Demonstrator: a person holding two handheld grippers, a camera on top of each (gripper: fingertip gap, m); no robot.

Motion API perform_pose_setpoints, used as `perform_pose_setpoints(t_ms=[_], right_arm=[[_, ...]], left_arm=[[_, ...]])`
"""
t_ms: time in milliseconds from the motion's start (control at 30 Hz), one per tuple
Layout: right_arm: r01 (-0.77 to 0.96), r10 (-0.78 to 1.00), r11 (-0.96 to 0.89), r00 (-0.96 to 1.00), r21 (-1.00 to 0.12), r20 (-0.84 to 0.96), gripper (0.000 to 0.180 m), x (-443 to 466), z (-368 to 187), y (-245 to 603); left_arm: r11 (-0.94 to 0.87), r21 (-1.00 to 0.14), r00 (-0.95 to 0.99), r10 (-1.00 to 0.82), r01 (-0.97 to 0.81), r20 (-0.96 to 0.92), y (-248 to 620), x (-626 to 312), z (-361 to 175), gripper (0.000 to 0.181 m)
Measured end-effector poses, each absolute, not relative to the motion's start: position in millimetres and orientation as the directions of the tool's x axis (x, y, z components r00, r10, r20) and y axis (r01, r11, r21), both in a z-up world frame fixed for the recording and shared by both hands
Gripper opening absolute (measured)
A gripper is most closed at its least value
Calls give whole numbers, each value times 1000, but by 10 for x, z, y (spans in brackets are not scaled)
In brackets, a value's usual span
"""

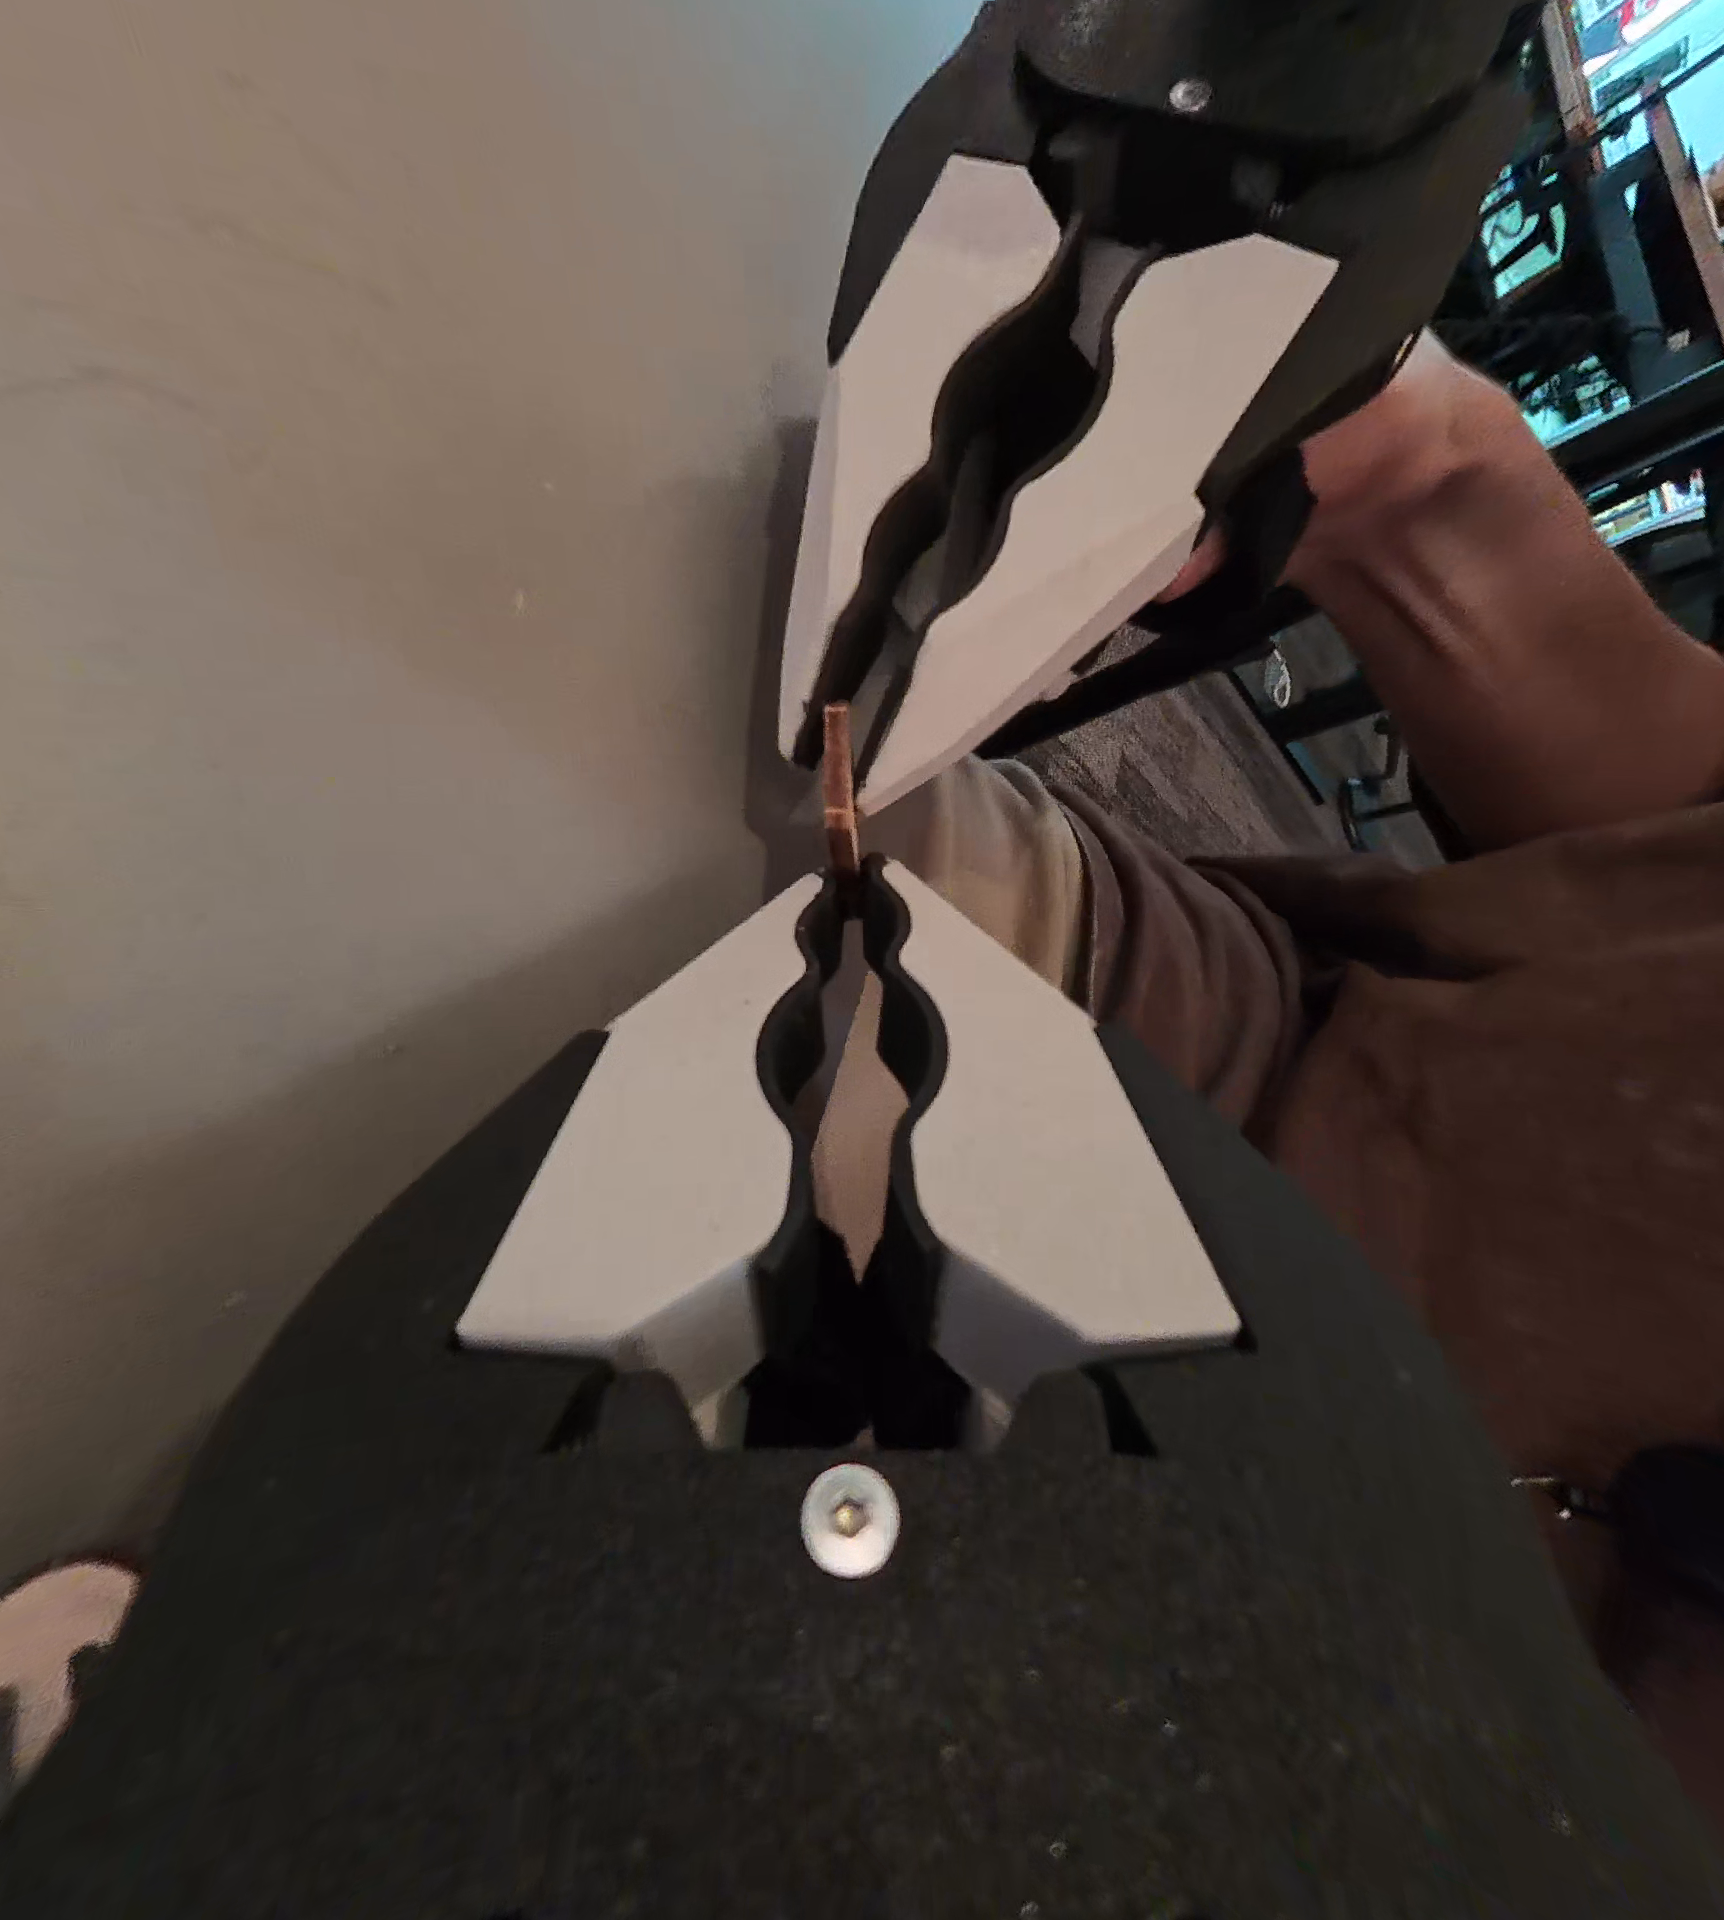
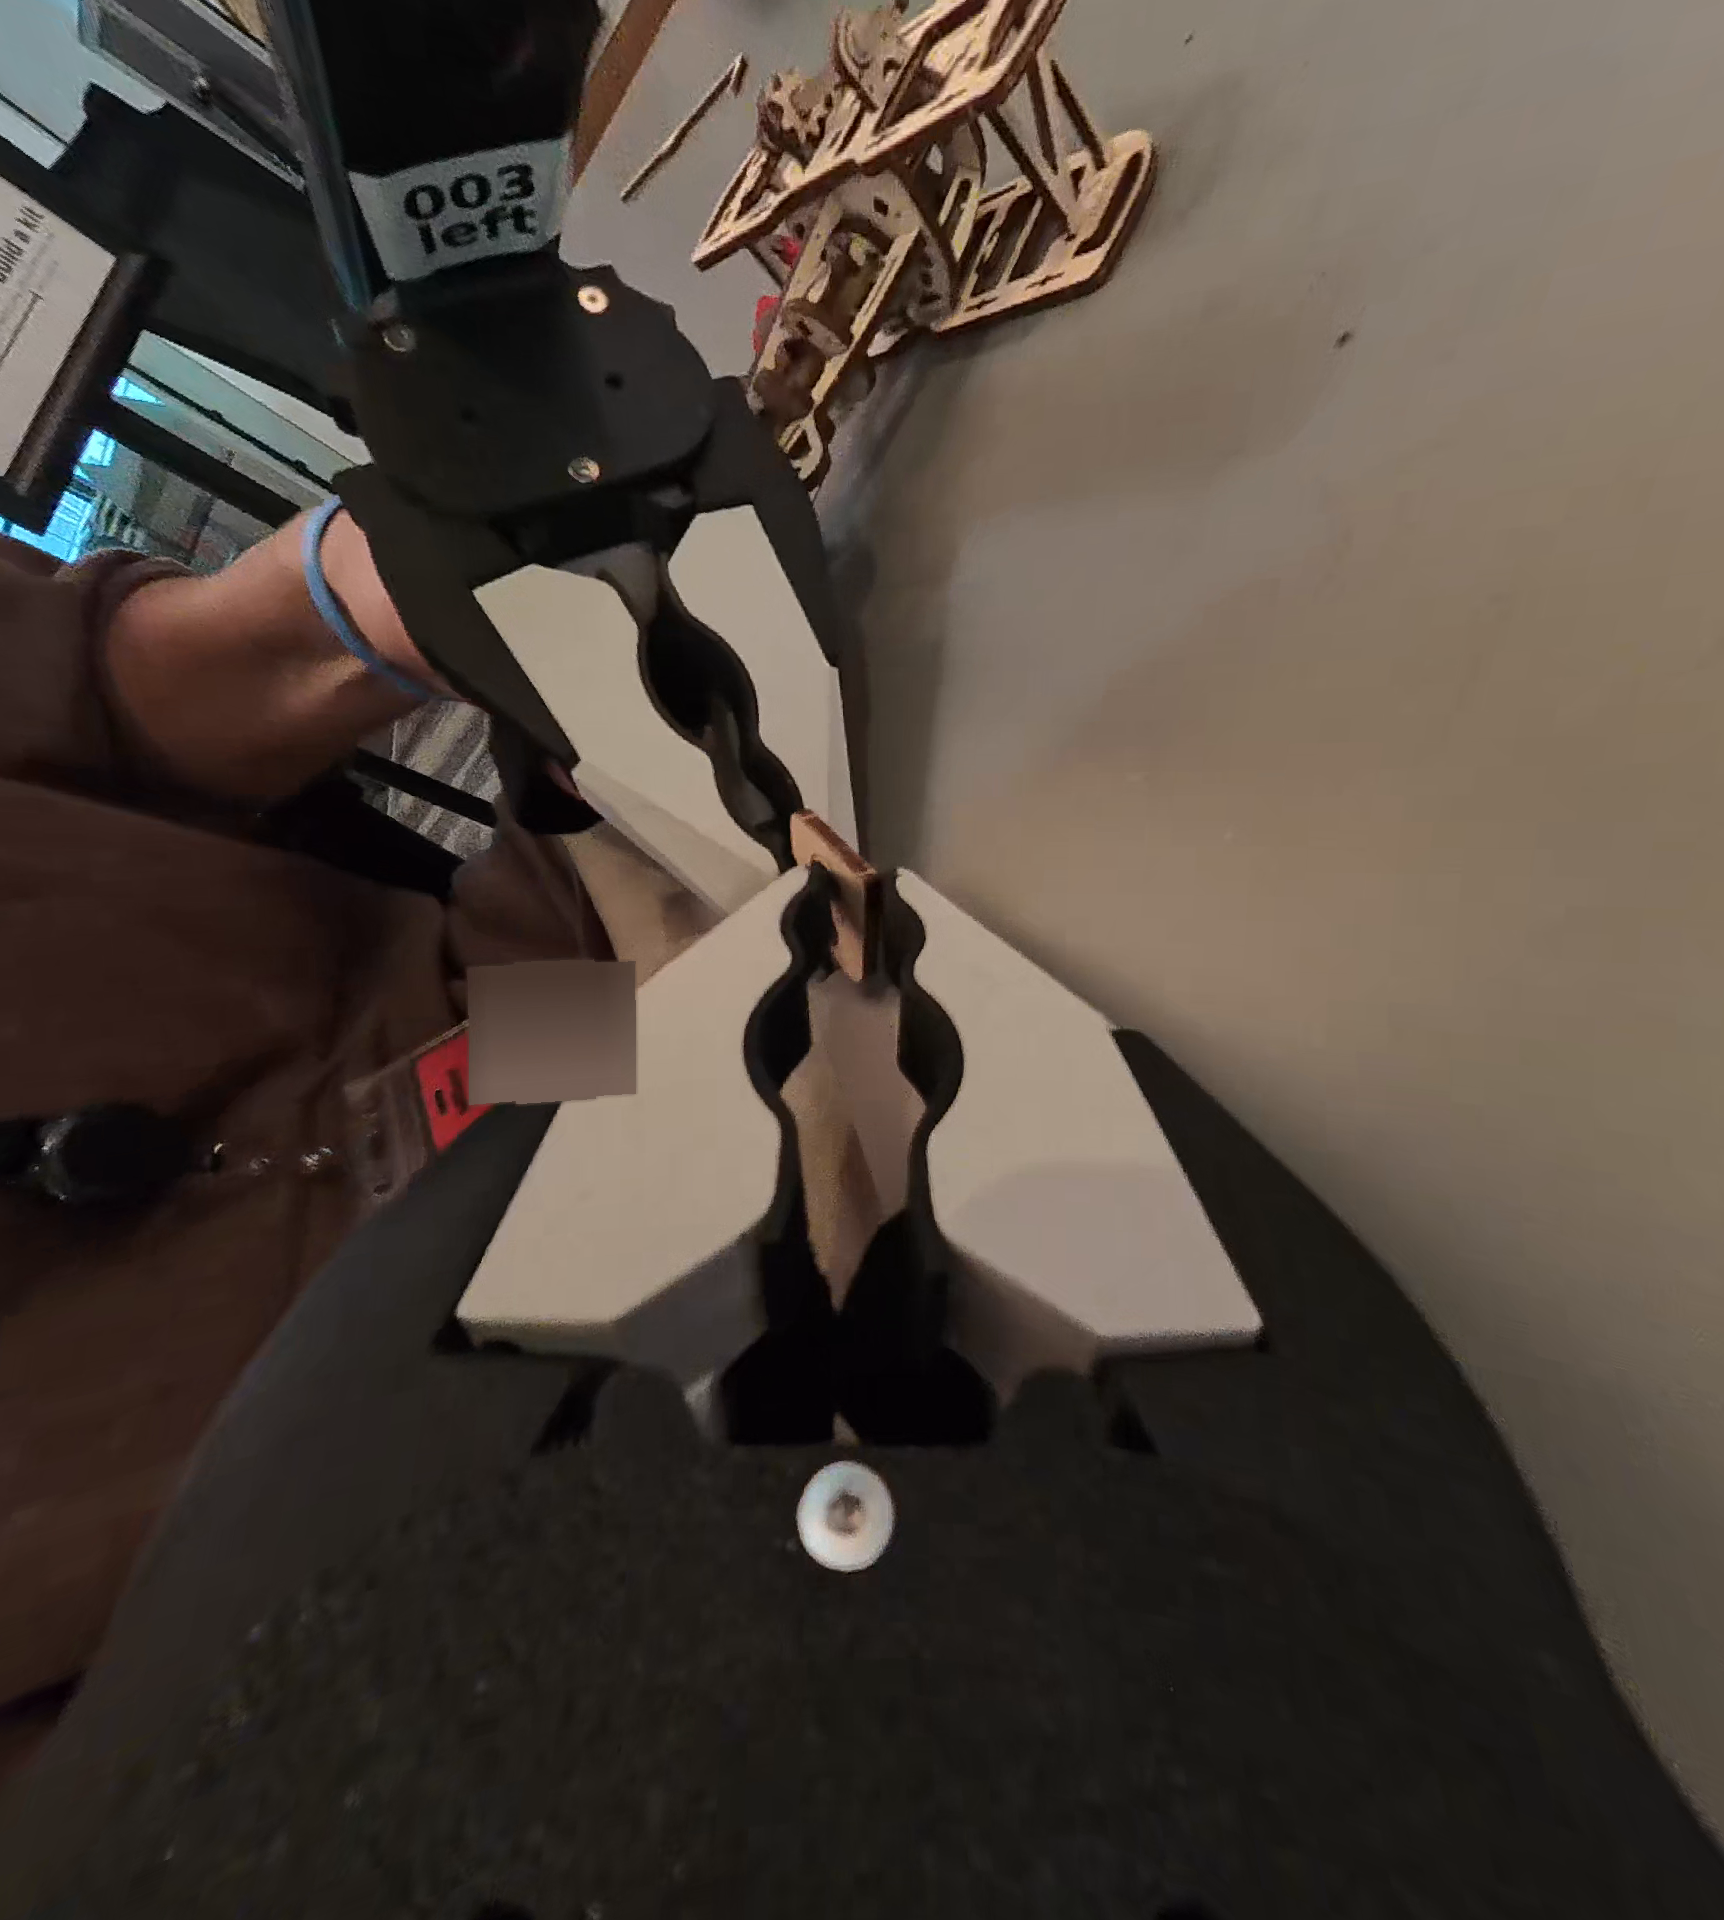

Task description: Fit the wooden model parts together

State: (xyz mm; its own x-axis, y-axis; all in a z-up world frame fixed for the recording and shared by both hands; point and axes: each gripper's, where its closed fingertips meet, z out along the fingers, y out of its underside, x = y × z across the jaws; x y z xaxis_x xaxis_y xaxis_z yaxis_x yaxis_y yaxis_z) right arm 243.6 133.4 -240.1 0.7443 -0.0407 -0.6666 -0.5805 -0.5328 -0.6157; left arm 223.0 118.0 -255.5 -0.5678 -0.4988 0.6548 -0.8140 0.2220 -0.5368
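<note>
Grey tabletop (image 2: pixel 1409 831) bears a wooden model (image 2: pixel 931 208); shelving (image 1: pixel 1668 312) stands behind.

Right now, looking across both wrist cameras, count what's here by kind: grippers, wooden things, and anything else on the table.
Grippers: 2, the left gripper and the right gripper, both pinching the same piece
Small wooden pieces held between the grippers: 1
Assembled wooden models on the table: 1
Thin wooden sticks beside the model: 1
Total: 5

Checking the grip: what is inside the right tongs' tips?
A small wooden piece sits pinched between the right tongs; the left tongs hold its other end, which is covered.
</note>
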Motion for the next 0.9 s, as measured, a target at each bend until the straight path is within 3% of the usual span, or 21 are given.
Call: perform_pose_setpoints(t_ms=[500,567,700,833,900], right_arm=[[-493,-160,-549,855,-675,-494,7,2558,-2527,1399],[-583,-158,-490,790,-647,-593,6,2573,-2473,1386],[-542,-110,-488,816,-684,-568,8,2561,-2377,1373],[-565,-26,-365,801,-740,-598,32,2627,-2023,1289],[-532,-39,-309,835,-788,-549,30,2711,-1883,1216]], left_arm=[[187,-580,-574,-549,-793,607,1209,2336,-2557,4],[176,-576,-562,-560,-798,608,1218,2361,-2563,2],[158,-573,-554,-550,-804,626,1229,2371,-2542,1],[157,-578,-568,-507,-800,648,1205,2310,-2466,1],[109,-589,-563,-472,-801,679,1225,2280,-2306,1]])
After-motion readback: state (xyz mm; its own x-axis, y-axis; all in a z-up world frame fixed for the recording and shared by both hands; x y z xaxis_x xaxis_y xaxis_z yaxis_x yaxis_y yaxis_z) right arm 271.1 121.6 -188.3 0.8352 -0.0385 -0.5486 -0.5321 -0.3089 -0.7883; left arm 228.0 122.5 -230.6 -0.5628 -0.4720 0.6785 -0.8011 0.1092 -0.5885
